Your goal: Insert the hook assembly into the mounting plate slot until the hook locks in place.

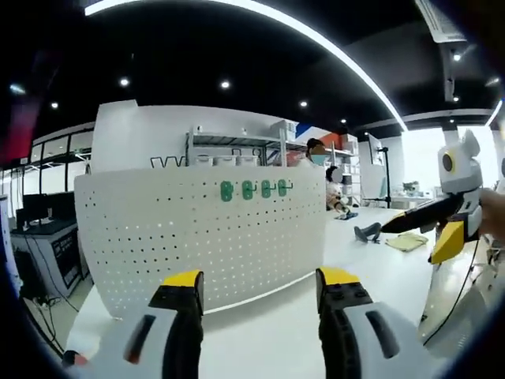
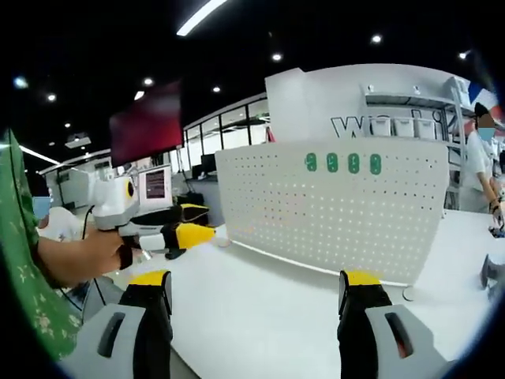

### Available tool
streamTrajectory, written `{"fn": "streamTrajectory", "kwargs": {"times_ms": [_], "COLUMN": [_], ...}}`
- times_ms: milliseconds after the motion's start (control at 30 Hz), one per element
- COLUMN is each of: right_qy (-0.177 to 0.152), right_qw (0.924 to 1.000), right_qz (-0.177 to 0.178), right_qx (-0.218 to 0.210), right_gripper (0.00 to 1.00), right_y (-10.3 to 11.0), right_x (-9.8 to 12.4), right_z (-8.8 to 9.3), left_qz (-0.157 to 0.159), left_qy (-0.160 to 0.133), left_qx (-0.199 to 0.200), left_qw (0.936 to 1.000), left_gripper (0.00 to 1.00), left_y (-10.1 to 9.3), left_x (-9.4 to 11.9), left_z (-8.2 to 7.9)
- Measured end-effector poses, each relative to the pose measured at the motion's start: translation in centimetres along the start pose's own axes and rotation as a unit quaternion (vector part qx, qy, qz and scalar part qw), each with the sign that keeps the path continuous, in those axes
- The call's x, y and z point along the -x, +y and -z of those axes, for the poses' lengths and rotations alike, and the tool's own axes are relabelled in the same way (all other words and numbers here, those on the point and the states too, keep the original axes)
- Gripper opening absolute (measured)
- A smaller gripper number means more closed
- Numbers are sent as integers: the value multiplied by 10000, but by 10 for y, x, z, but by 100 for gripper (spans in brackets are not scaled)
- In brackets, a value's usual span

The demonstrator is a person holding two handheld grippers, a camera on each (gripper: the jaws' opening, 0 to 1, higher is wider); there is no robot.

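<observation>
- The white pegboard point(image 1: 201, 237) is seen standing upright on the white surface point(image 1: 268, 332), ahead of both grippers; it is judged to be the mounting plate of the task.
- Four green hooks point(image 1: 254, 189) are seen in a row near the top of the board, side by side; in the right gripper view the same row point(image 2: 342, 163) is seen high on the board point(image 2: 331, 209). Whether they are fully seated cannot be told at this range.
- The left gripper point(image 1: 260, 300) is held with its jaws well apart and nothing between them.
- The right gripper point(image 2: 256, 304) is likewise held with jaws apart and nothing between them; the surface point(image 2: 252, 308) is seen through the gap.
- No loose hook is made out on the surface, so what is to be picked up is unclear.
- Risk: the board stands free, so a push at its top may be expected to tip or slide it unless it is steadied by the other gripper.
- Risk: a hook pressed in at a tilt may be expected to jam or sit unlocked.
- Risk: the hooks could be carried out of sight if either gripper is swung away.
- Containers: white bins are seen on a far shelf point(image 1: 237, 146); their contents cannot be told.
</observation>
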State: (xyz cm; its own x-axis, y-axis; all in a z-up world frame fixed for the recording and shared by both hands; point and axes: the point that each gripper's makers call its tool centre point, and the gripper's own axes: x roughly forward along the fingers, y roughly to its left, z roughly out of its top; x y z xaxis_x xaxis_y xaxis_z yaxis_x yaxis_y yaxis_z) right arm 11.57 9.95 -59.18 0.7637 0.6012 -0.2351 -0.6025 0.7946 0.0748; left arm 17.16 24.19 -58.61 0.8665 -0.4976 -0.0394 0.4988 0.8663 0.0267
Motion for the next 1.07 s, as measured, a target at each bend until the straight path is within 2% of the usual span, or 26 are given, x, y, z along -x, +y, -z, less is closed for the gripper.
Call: {"fn": "streamTrajectory", "kwargs": {"times_ms": [67,267,333,433,700,1067], "right_qy": [-63,-173,-293,-375,-515,-641], "right_qw": [9999,9989,9980,9974,9946,9926], "right_qz": [127,422,555,611,892,1025], "right_qx": [42,145,82,71,113,83], "right_gripper": [89,93,96,100,100,100], "right_y": [-3,-12,-17,-20,-30,-37], "right_x": [1,3,4,5,5,5], "right_z": [-2,-4,-8,-12,-19,-23], "left_qz": [52,78,87,100,191,142], "left_qy": [-3,423,452,444,419,301], "left_qx": [35,524,660,651,571,517], "left_qw": [10000,9977,9968,9968,9973,9981], "left_gripper": [66,85,93,100,100,100], "left_y": [-5,-13,-14,-16,-22,-19], "left_x": [4,11,10,11,9,10], "left_z": [-1,19,22,21,14,6]}}
